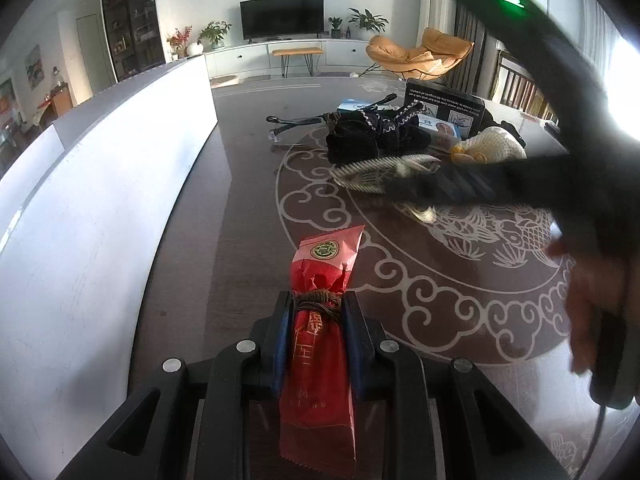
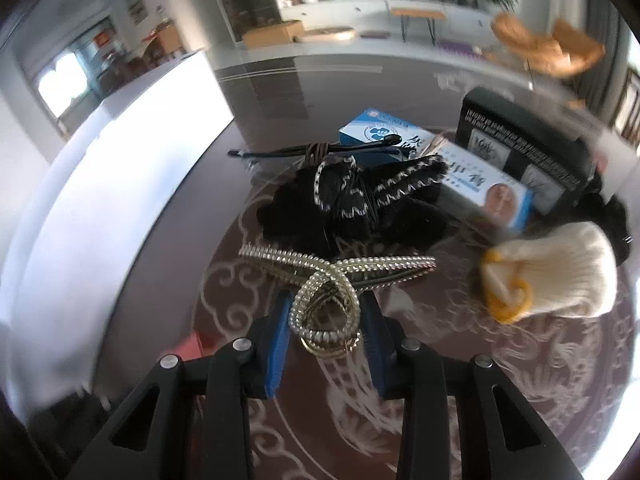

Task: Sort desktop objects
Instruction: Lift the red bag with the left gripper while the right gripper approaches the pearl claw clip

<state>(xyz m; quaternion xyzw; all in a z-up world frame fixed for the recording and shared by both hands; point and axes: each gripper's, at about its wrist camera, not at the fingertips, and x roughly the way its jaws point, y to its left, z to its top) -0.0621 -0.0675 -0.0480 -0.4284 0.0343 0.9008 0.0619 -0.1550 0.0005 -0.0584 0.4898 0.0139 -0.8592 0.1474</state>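
Observation:
A red paper packet point(image 1: 320, 256), tied round the middle with brown cord, sticks out forward between the blue pads of my left gripper point(image 1: 316, 300), which is shut on it just above the dark patterned table point(image 1: 248, 200). My right gripper point(image 2: 326, 300) is shut on the looped end of a beaded gold-and-silver hair clip point(image 2: 336, 264). In the left wrist view the same hair clip point(image 1: 376, 172) hangs a little above the table, held at the tip of the blurred dark right gripper point(image 1: 424, 188). A person's hand point(image 1: 588, 320) holds that gripper.
Behind the clip lie black gloves with white stitching point(image 2: 352, 200), a cream knitted glove with yellow cuffs point(image 2: 560, 272), a blue box point(image 2: 376, 128), a white-and-blue box point(image 2: 492, 188), a black box point(image 2: 520, 136) and a thin black rod point(image 2: 280, 154). A tall white panel point(image 1: 120, 184) borders the table's left side.

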